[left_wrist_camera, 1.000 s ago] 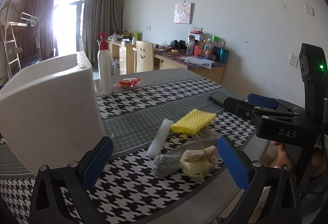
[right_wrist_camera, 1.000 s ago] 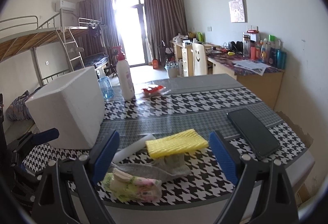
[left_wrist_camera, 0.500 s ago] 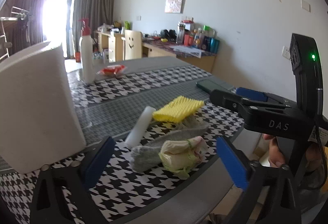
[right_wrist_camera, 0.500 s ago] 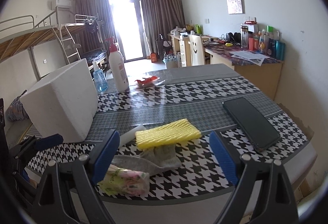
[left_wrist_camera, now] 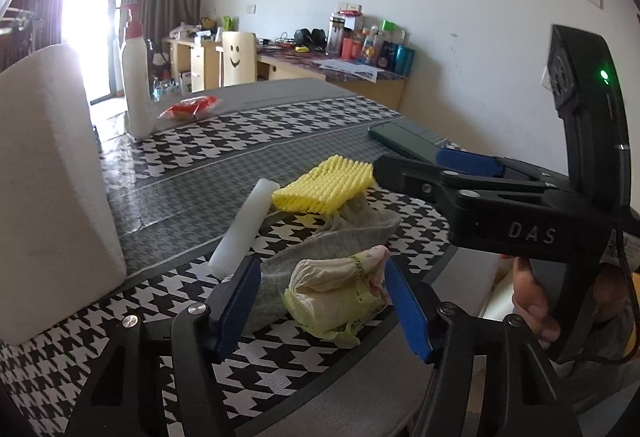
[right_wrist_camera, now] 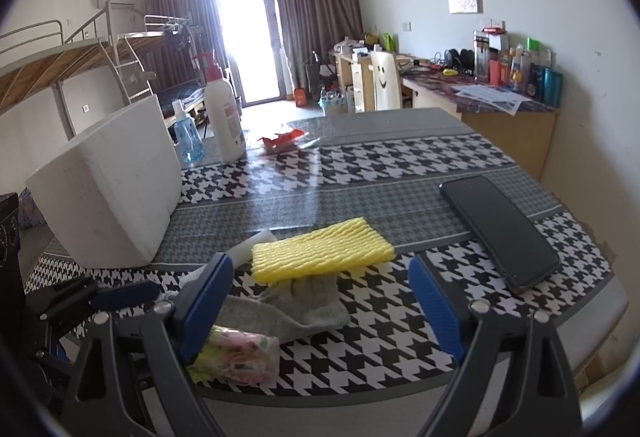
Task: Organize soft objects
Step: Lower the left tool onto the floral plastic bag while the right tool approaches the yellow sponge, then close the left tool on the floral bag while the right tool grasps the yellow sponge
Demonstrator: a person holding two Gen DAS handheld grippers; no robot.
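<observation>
A houndstooth-patterned table (right_wrist_camera: pixel 400 165) carries a grey sock (right_wrist_camera: pixel 288 311) between the right gripper's fingers, a white foam box (right_wrist_camera: pixel 108 185) far left, a black phone (right_wrist_camera: pixel 500 229) right.

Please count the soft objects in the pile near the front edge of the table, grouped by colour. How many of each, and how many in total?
Yellow: 1, foam pad
White: 1, foam roll
Grey: 1, sock
Cream with print: 1, wrapped bundle
Total: 4

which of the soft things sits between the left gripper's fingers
The crumpled tissue pack, pale yellow-green. The grey sock, yellow foam sponge and white foam stick lie farther off.
</observation>
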